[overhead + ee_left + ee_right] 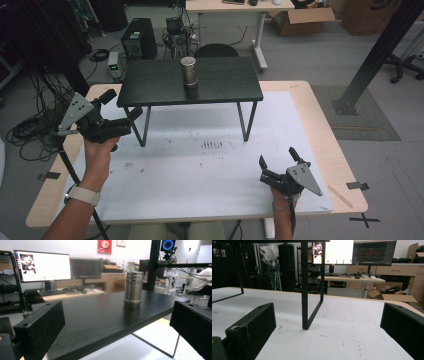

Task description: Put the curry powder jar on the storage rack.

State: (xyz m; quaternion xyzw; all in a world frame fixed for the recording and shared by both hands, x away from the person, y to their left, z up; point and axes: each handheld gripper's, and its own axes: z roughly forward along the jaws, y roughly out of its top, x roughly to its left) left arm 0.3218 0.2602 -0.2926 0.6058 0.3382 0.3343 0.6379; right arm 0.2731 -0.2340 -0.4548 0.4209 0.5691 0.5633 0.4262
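Observation:
A metal cylinder tin (189, 71) (133, 288) stands upright near the middle of a small black raised shelf (150, 85) (100, 317). My left gripper (122, 106) (117, 340) is held up at the shelf's left front corner, open, its jaws wide apart and level with the shelf top, well short of the tin. My right gripper (278, 158) (329, 337) rests low near the white mat's front right, open and empty, facing the shelf's right leg (305, 287).
The shelf stands on thin black legs (247, 121) on a white mat (210, 175) over a wooden table (330, 150). A dark smudge (212, 145) marks the mat's middle. Beyond the table are cables, a computer tower (139, 39), desks and monitors (42, 266).

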